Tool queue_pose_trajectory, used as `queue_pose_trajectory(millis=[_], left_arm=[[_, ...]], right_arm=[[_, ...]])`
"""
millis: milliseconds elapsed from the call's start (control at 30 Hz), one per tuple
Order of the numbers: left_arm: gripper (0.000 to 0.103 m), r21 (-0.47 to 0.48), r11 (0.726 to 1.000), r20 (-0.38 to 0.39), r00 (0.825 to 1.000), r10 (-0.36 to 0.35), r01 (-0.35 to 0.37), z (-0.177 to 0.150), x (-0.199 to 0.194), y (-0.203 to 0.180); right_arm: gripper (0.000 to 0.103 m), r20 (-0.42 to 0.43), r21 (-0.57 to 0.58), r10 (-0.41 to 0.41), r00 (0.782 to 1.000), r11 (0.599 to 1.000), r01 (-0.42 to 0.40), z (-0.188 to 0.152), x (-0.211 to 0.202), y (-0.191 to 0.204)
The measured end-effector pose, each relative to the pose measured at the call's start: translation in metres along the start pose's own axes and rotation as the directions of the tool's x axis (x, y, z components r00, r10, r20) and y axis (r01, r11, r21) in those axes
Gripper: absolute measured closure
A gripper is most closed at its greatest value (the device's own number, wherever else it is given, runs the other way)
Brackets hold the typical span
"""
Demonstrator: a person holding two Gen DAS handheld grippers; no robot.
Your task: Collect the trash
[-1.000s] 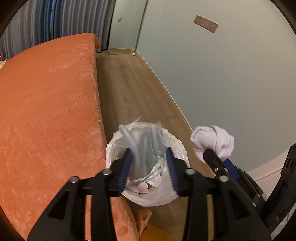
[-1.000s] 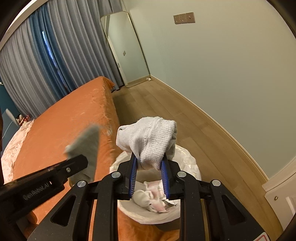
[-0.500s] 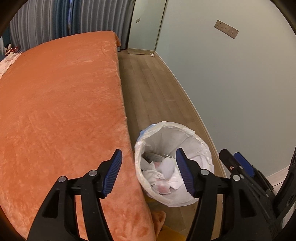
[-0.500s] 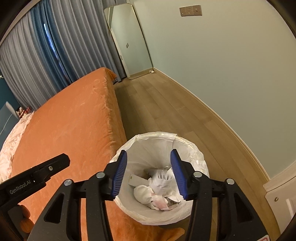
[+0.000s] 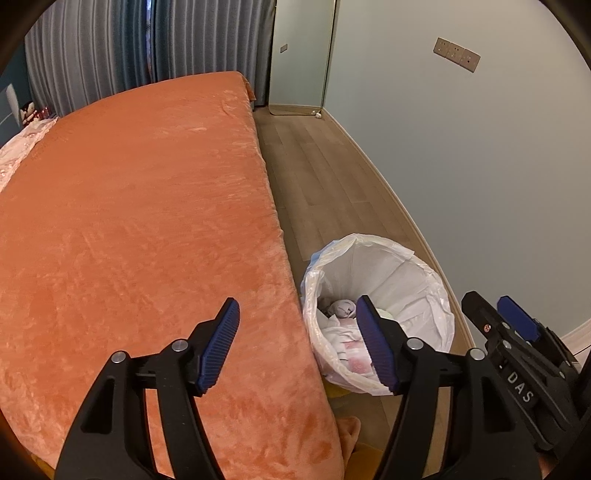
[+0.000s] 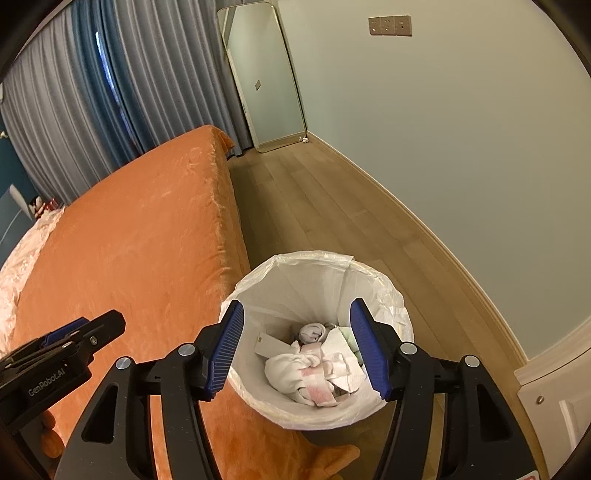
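Beside the bed, over the bin: that's where both my grippers are hanging right now.

Left gripper: jaws spread wide, nothing in them. It sits above the edge of the bed, with the bin at about 2 o'clock from it.

Right gripper: also spread wide and empty, parked right over the mouth of the bin, so I'm looking straight down into it between the blue pads.

Bin: round, lined with a white plastic bag, standing on the floor tight against the side of the bed.

Trash: it's all down in the bin. Crumpled white and pinkish tissues, a balled-up grey sock at 12 o'clock of the pile, and a small white card at 10 o'clock.

Bed: orange fuzzy blanket, fills the whole left side of both views.

Wall: pale, off at 3 o'clock, with a switch plate high up and a mirror leaning at the far end near the curtains.
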State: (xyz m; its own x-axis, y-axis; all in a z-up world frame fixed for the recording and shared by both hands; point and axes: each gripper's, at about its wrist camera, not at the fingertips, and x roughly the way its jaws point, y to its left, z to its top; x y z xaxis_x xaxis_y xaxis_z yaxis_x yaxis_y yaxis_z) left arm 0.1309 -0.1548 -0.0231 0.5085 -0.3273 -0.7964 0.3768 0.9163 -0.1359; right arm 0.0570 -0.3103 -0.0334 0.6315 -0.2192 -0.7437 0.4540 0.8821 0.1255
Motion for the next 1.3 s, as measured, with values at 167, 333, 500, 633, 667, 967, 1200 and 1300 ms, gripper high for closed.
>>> queue_pose_trajectory(millis=[167,333,500,633,667,967,1200,1300], left_arm=[[0.035,0.024,0.999,0.019,0.999,0.031,-0.031,-0.009,-0.007,0.003],[0.031,0.022,0.999,0.014,0.999,0.049,-0.049,-0.021,-0.01,0.009],[0.021,0.023,0.997,0.01,0.997,0.074,-0.074,-0.034,-0.014,0.015],[0.019,0.031,0.995,0.013,0.996,0.09,-0.09,-0.046,-0.018,0.016],[0.019,0.034,0.995,0.012,0.995,0.094,-0.095,-0.048,-0.019,0.017],[0.014,0.028,0.991,-0.003,0.992,0.13,-0.13,-0.07,-0.02,0.026],[0.012,0.039,0.988,-0.011,0.989,0.147,-0.146,-0.084,-0.02,0.027],[0.012,0.035,0.988,-0.015,0.988,0.153,-0.152,-0.087,-0.019,0.026]], right_arm=[[0.037,-0.012,-0.009,-0.007,1.0,1.0,0.007,-0.009,-0.005,0.003],[0.029,-0.011,-0.023,-0.023,1.0,0.999,0.023,-0.019,-0.012,0.007],[0.025,0.008,-0.044,-0.043,0.999,0.998,0.043,-0.03,-0.023,0.012],[0.019,0.01,-0.067,-0.056,0.998,0.996,0.057,-0.042,-0.027,0.017],[0.019,0.01,-0.075,-0.064,0.998,0.995,0.065,-0.045,-0.028,0.019],[0.017,0.012,-0.096,-0.089,0.996,0.991,0.089,-0.064,-0.036,0.02],[0.016,0.01,-0.117,-0.114,0.993,0.986,0.115,-0.08,-0.036,0.016],[0.007,0.016,-0.127,-0.133,0.991,0.983,0.134,-0.084,-0.038,0.017]])
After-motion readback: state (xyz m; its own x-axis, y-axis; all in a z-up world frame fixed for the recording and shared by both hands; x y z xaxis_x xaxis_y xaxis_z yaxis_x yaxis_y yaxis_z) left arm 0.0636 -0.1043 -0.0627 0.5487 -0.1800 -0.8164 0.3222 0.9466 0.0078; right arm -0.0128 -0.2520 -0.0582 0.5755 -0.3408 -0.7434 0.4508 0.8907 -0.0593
